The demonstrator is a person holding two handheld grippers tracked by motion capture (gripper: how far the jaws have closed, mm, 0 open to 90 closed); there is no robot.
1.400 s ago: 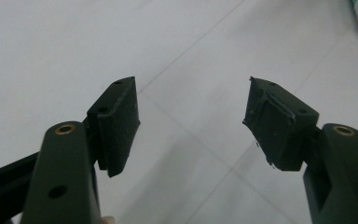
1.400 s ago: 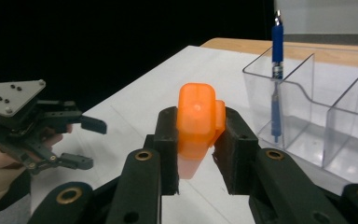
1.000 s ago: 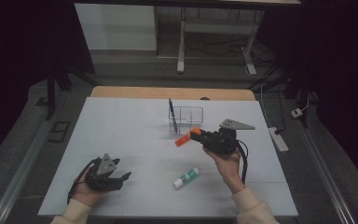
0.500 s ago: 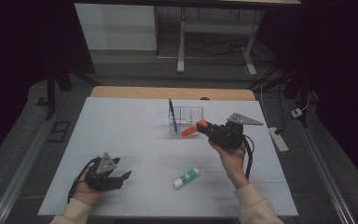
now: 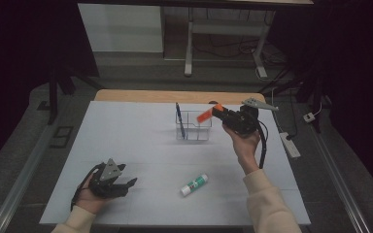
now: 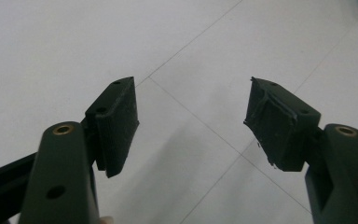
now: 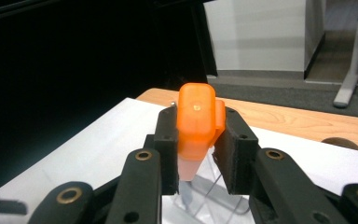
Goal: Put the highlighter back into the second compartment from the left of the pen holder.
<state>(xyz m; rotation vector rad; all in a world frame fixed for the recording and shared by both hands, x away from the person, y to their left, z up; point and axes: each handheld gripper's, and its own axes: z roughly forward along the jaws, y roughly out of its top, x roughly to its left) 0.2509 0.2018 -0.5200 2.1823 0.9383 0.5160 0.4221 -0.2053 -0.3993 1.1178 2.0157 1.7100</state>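
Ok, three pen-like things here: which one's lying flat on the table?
The green-and-white glue stick, lying alone on the table. The blue pen stands in the clear holder; the orange marker is gripped by the right gripper.

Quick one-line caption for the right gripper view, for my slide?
Right gripper clamps an orange-capped marker above the clear plastic organizer on the white table.

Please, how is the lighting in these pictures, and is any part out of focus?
High view: the white table sheet is evenly lit and the surroundings are very dark. Left gripper view: soft shadows lie under the open black jaws, and focus is fair. Right gripper view: the orange-capped marker is sharp and bright, and the left background is nearly black.
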